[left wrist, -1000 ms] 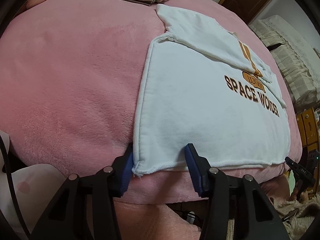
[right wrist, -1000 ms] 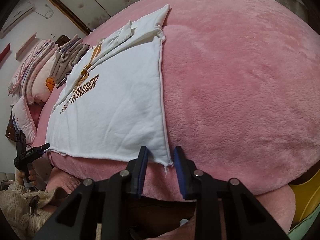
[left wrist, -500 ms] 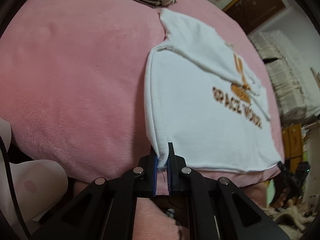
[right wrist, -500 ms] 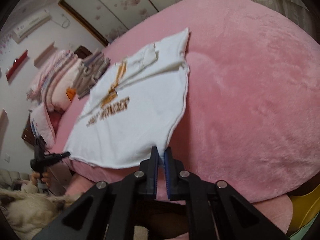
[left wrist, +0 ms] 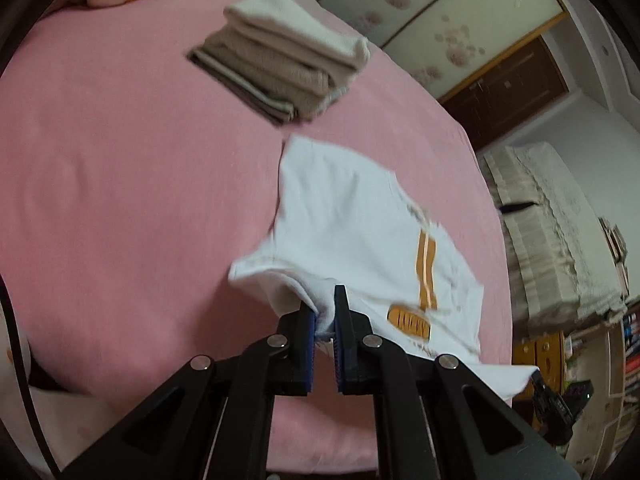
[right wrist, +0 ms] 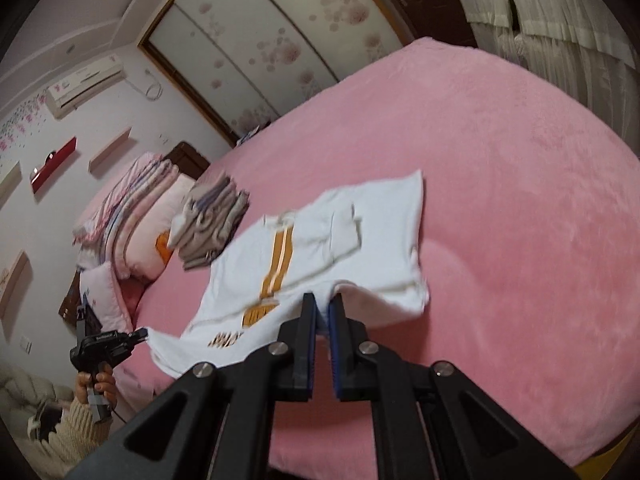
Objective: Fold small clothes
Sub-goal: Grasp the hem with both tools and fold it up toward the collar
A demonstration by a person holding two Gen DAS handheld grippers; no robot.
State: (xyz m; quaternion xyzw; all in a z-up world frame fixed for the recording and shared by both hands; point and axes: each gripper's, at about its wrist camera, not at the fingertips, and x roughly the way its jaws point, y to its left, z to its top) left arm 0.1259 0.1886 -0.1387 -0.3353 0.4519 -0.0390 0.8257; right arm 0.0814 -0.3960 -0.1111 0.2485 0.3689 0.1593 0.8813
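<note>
A small white T-shirt [left wrist: 360, 232] with orange stripes and brown lettering lies on the pink bed [left wrist: 120, 200]. Its hem end is lifted off the bed and sags between the two grippers. My left gripper [left wrist: 325, 312] is shut on the hem's left corner. My right gripper [right wrist: 323, 312] is shut on the hem's right corner. The shirt also shows in the right wrist view [right wrist: 320, 248], with sleeves folded in. The other gripper shows at each view's edge, the right one in the left wrist view [left wrist: 560, 404] and the left one in the right wrist view [right wrist: 108, 346].
A stack of folded beige and grey clothes [left wrist: 280, 68] sits on the bed beyond the shirt's collar end; it also shows in the right wrist view [right wrist: 212, 224]. Pillows and folded quilts [right wrist: 136, 216] lie at the head. Curtains [right wrist: 540, 24] hang at the far side.
Both grippers closed on the hem corners, then lifted them and carried them toward the collar end. The lower part of the shirt now hangs off the bed.
</note>
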